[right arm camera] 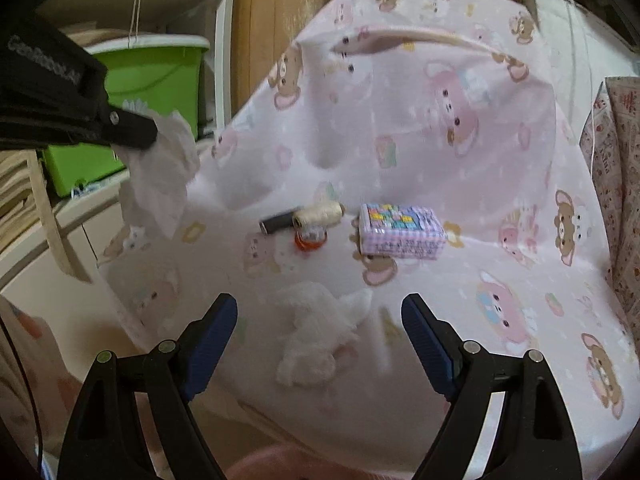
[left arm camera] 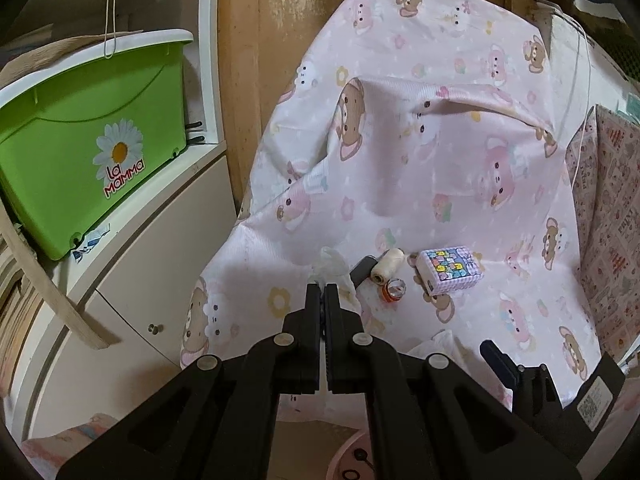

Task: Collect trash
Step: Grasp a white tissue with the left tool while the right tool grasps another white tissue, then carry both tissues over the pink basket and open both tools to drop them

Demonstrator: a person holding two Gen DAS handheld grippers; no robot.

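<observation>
**Between the right tool's spread tips: one soft wad to go**

Right between the fingers of the right tool (right arm camera: 319,312), released wide, lies a crumpled white tissue (right arm camera: 320,332) on the pink printed cloth (right arm camera: 460,184): feather-light, squashy, best pinched across its thick middle. Further off, up left, the left tool (left arm camera: 322,292) is clenched on another tissue wad (right arm camera: 164,168), dangling limp. Beyond: thread spools (right arm camera: 316,212) and a small box (right arm camera: 400,228).

Black right gripper (right arm camera: 319,312), blue-padded fingers (right arm camera: 212,336), round silver screws.
</observation>
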